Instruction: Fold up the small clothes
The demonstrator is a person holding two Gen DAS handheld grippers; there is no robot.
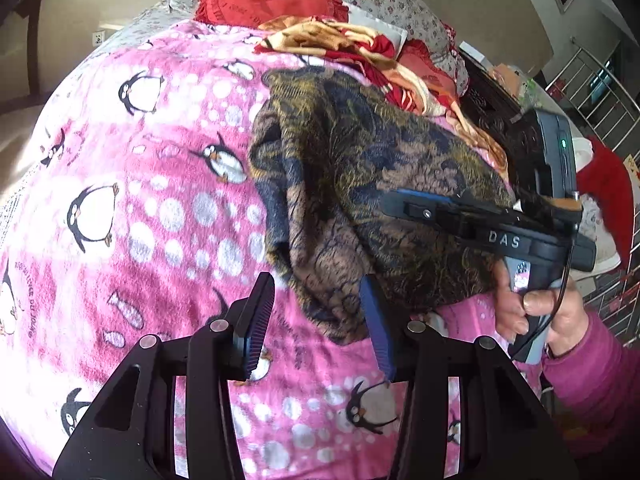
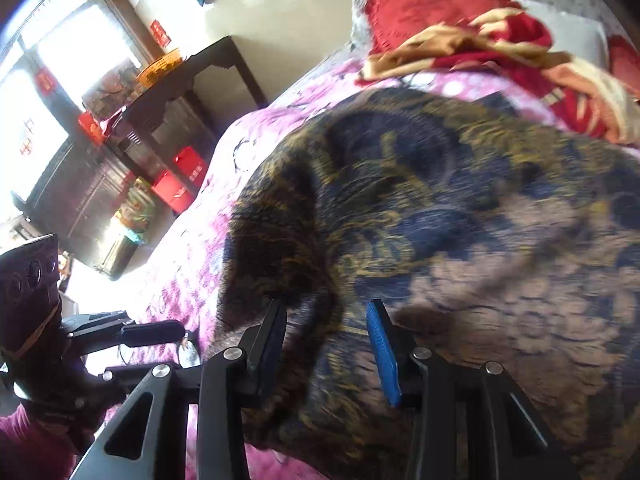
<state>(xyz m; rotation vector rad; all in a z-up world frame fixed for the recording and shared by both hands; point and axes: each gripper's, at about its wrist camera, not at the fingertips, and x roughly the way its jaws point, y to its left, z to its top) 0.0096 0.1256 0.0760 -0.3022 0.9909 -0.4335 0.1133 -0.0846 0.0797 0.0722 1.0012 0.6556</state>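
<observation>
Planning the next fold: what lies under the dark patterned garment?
The dark gold-and-navy patterned garment lies on the pink penguin-print fleece blanket. Anything beneath its middle is covered.

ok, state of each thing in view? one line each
Patterned garment: rumpled and bunched on the blanket, not yet folded flat.
Left gripper: open, garment edge between its fingers, pads not pressing.
Right gripper: jaws apart over the garment; grip unclear.
Penguin blanket: spread flat.
</observation>
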